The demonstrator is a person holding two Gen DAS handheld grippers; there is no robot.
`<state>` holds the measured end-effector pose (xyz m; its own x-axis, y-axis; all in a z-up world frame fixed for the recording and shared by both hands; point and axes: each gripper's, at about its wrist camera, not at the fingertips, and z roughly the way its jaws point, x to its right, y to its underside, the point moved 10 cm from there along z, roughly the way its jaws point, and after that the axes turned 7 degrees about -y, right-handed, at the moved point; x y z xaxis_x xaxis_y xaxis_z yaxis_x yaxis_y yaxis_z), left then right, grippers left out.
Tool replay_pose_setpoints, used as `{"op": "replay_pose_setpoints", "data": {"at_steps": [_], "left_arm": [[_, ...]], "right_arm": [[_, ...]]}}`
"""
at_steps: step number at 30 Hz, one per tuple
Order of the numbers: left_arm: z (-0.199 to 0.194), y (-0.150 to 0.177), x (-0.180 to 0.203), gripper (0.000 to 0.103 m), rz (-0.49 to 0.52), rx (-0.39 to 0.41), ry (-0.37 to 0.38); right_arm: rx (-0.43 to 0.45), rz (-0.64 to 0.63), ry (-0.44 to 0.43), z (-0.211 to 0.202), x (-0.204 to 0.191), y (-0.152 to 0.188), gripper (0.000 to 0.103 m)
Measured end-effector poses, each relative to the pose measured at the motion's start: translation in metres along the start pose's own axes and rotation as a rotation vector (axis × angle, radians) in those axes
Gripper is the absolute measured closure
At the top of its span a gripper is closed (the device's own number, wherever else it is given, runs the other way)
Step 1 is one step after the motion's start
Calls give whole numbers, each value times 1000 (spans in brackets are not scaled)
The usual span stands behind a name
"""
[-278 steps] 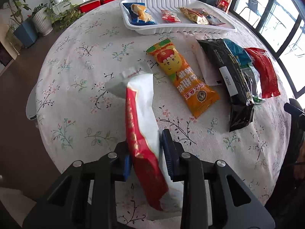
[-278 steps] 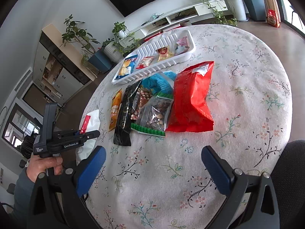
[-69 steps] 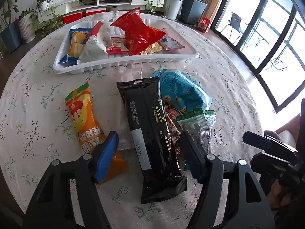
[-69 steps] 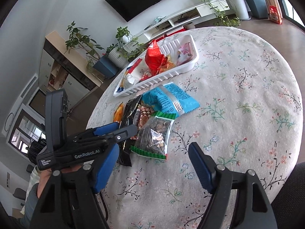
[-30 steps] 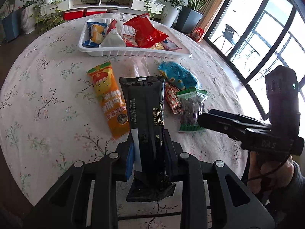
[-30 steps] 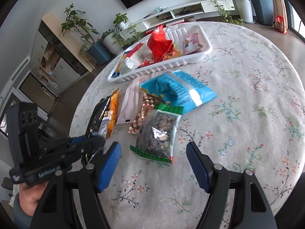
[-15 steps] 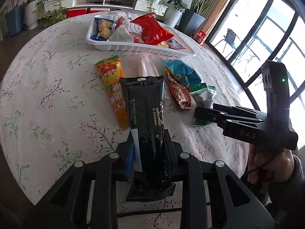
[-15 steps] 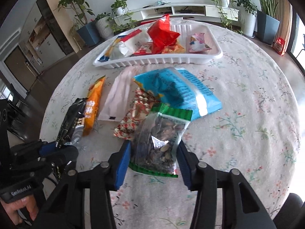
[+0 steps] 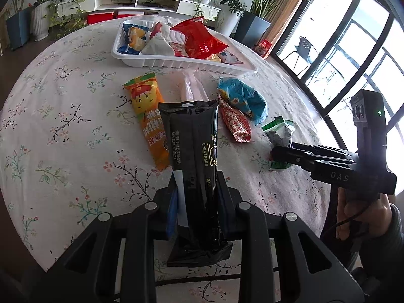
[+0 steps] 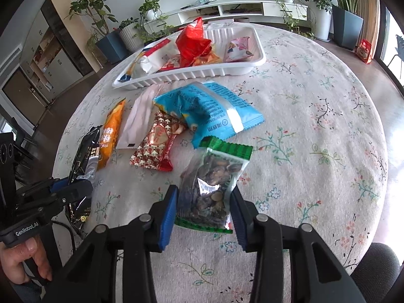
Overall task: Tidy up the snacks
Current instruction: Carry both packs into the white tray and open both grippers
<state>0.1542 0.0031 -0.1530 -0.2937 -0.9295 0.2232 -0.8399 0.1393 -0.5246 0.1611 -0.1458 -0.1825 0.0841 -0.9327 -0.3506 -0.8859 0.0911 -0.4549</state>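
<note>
snacks (image 10: 207,189) — crinkled, glossy, bright wrappers

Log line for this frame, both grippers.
left gripper: shut on black packet | right gripper: just closed on nut bag | tray: partly filled

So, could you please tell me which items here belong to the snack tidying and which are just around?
Job:
white plastic tray
long black packet
green-topped clear nut bag
orange wrapper
blue pouch

Around:
potted plants
white shelf unit
</note>
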Motion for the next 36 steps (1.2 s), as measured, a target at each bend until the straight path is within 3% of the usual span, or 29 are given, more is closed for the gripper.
{"op": "replay_pose_setpoints", "data": {"at_steps": [17,28,36], "left_arm": [[-11,-10,-7,79,-32,35,22],[-33,-34,-33,79,-100,91,38],[-52,-89,-45,79,-90,158,27]], "right_arm": [[56,60,-128,-38,-4,0,64],[110,113,-95,-59,31,-21,64],[183,97,-39,-84,59,-65,64]]}}
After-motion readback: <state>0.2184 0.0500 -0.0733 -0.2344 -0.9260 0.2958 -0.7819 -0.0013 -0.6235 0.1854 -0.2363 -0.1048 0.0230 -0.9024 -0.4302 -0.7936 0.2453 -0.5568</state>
